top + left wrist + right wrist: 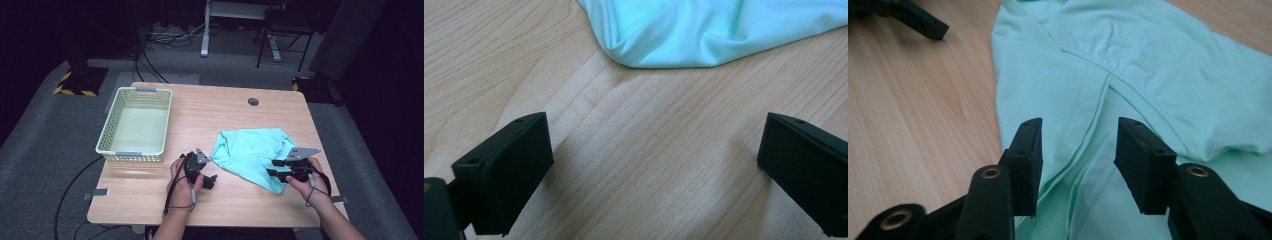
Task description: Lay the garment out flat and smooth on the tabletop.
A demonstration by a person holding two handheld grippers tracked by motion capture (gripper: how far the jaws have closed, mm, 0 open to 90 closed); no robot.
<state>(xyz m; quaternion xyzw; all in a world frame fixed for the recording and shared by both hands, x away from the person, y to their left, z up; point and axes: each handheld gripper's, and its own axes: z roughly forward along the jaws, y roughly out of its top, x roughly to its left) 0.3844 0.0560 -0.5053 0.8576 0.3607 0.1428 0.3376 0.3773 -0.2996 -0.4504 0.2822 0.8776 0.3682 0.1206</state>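
Overhead, a basket (135, 125) sits left of the cloth (252, 150); both the left gripper (212, 181) and the right gripper (272, 172) are released, gripping nothing.

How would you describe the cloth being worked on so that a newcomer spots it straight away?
Start at the wooden table and look to its right half, away from the pale basket on the left. There lies a crumpled garment between the two grippers. It is the one soft, mint-green thing, with stitched seams.

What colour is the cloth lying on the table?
The cloth is a plain light mint green, seen best in the right gripper view.
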